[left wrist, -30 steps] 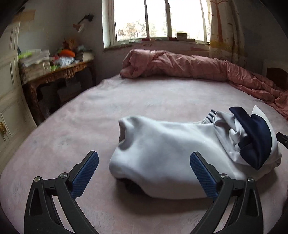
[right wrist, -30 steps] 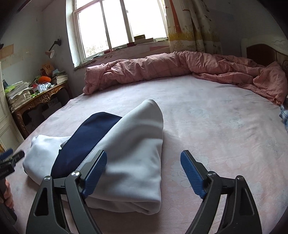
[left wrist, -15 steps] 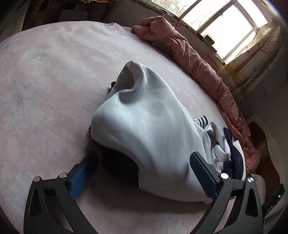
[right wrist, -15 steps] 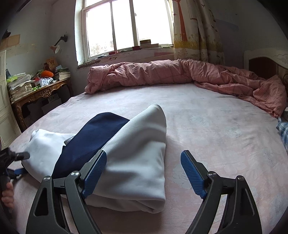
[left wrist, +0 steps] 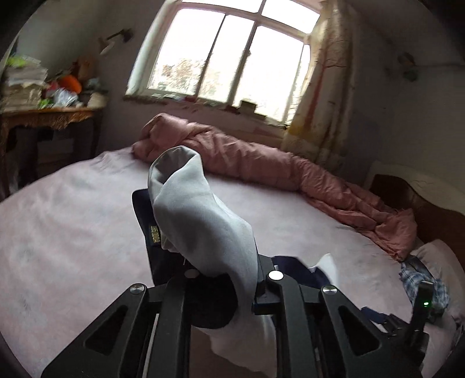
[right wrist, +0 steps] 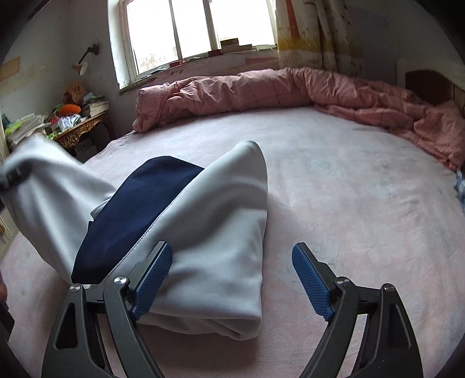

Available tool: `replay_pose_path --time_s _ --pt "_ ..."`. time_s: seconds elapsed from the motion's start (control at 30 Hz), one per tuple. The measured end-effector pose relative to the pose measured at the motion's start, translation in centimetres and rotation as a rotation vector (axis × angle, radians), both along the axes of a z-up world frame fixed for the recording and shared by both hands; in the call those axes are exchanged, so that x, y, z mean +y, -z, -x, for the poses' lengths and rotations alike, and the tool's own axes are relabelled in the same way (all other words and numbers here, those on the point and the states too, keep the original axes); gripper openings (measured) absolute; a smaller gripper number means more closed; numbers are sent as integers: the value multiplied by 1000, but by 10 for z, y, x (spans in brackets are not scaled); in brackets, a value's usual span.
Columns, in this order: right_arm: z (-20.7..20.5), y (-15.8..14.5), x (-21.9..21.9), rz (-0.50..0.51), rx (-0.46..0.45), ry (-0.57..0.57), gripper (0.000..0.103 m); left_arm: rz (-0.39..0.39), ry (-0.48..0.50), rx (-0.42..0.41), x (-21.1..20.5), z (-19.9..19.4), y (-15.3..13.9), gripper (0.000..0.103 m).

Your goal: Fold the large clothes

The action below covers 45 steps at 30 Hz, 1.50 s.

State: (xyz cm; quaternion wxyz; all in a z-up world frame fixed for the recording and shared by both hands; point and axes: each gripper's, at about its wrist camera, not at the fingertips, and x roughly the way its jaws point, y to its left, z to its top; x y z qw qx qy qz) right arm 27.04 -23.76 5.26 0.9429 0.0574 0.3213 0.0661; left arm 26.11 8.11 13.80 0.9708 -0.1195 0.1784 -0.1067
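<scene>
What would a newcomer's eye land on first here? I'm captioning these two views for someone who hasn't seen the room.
First, the grey and navy garment: one end rises bunched in the closing left gripper, the rest lies on the pink bed. Next, the open right gripper hovers over it. Behind, a rumpled pink quilt lines the bright window.

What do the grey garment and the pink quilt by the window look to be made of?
Grey garment: soft matte knit, probably sweatshirt jersey; it drapes in rounded folds, with a stitched seam against the navy panel. Pink quilt: padded woven fabric, perhaps cotton; puffy, finely creased, faintly checked.
</scene>
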Motion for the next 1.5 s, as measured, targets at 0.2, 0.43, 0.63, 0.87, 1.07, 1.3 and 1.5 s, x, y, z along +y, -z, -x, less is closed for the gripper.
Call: replay_pose_path --time_s 0.2,0.43,0.63,0.87,1.07,1.3,1.5 --pt "4 -13 -50 -142 -45 158 86 -111 243 -66 -125 4 -14 13" --pt "14 -21 -137 -220 -97 461 86 -138 480 165 -200 -25 84 12" --pt "18 -34 -127 -235 -153 305 86 -168 486 124 -203 -7 84 14" --pt "22 -39 -84 -384 -184 12 86 -97 582 126 -187 8 82 44" --pt "21 -35 -83 -375 -184 38 86 -46 560 25 -158 58 70 65" --pt "26 -39 -85 -424 -211 -19 86 54 301 -43 -100 54 47 69" --pt "24 -39 -51 -338 -193 -123 82 45 80 113 -66 -24 33 74"
